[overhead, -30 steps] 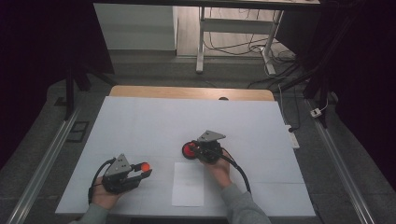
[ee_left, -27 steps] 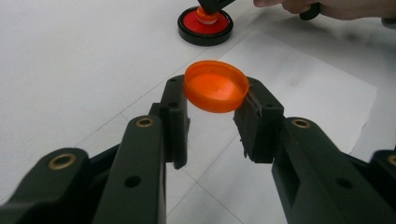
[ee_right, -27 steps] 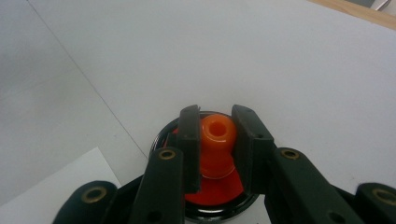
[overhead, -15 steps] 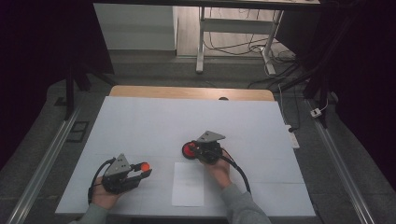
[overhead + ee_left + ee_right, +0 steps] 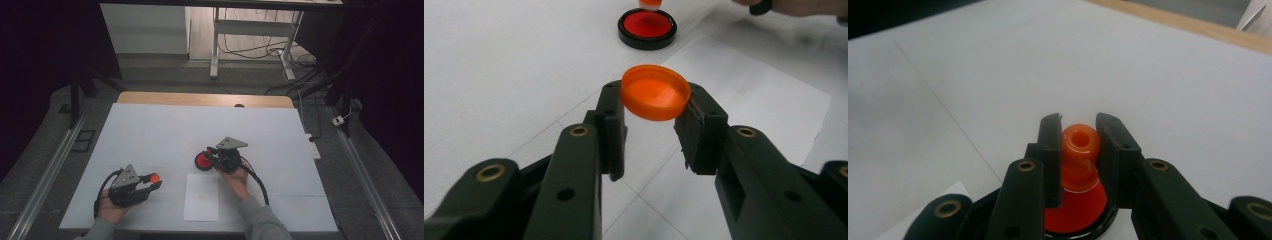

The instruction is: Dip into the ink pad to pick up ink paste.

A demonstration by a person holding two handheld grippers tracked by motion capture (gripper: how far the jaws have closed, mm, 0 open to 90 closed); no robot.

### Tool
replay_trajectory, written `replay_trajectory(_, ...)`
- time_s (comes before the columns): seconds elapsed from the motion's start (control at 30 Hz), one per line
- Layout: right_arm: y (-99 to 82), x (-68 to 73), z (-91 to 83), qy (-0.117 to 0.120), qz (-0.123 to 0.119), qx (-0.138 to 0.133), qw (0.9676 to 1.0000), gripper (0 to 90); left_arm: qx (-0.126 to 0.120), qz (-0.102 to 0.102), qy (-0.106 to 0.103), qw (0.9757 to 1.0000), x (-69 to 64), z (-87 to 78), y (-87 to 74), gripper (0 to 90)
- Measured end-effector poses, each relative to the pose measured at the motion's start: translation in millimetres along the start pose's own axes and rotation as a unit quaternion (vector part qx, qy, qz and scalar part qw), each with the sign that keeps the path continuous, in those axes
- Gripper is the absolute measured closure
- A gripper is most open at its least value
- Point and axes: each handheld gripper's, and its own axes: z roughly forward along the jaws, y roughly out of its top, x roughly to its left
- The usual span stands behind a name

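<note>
left tongs (image 5: 651, 125): closed on orange cap (image 5: 655, 93), gripped by its rim between the 2 pads, held above the bench, hollow side toward the camera
right tongs (image 5: 1079, 137): closed on orange stamp (image 5: 1079, 150), held upright by its knob end, directly over the red ink pad (image 5: 203, 160)
red ink pad: round black tray, open, set on the white bench (image 5: 150, 130) near the middle
paper sheet (image 5: 201, 196): laid flat just in front of the pad, between the 2 hands
hands: left at the near-left edge, right at centre, well apart
</note>
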Motion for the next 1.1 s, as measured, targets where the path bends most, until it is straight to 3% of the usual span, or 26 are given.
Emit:
replay_trajectory(0.5, 2.5, -2.2, -19.2, 0.026, 0.017, -0.016, 0.9994, 73.7, 0.002, 0.002, 0.001, 1.0, 0.1, 0.5, 0.1, 64.8)
replay_trajectory(1.1, 0.2, 2.0, -60.4, 0.052, 0.019, -0.049, 0.9973, 73.6, 0.003, 0.001, 0.002, 1.0, 0.3, 1.7, 0.1, 64.8)
